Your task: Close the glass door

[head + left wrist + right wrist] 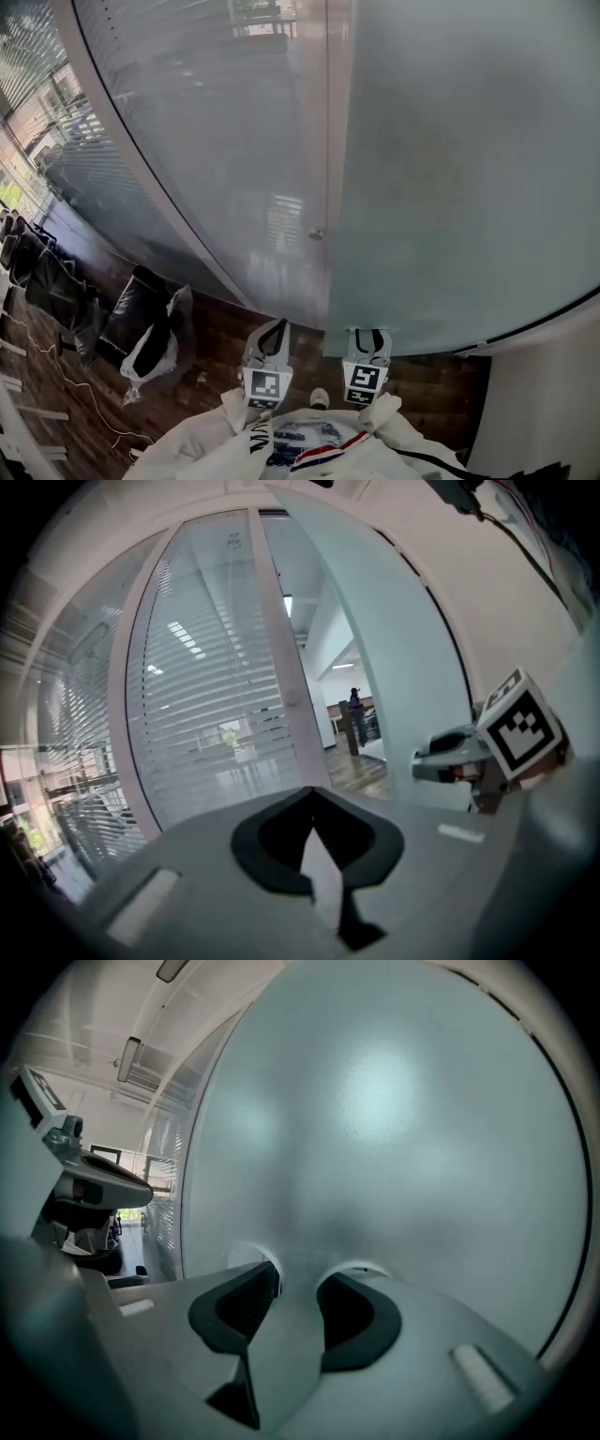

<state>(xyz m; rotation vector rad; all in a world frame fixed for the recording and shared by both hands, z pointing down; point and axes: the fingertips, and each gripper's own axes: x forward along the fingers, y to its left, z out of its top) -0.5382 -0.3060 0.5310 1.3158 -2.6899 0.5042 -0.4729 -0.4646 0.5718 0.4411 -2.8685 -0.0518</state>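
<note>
The frosted glass door [469, 169] fills the right of the head view, its free edge [328, 187] beside a fixed glass panel [216, 141] with striped frosting. A small metal lock piece [317, 233] sits on that edge. My right gripper [370, 333] is open, its two tips right up against the door glass [394, 1129], nothing between them [298, 1274]. My left gripper [275, 326] points at the gap beside the door edge, its jaws [314, 794] closed together and empty. In the left gripper view the door [394, 667] stands ajar and the right gripper [459, 758] is at its face.
Black bags [131, 314] and a white bag [150, 354] lie on the wooden floor at the left, with cables [56, 370] beyond them. A white wall [539, 394] borders the door on the right. Through the opening, a person [356, 714] stands far off.
</note>
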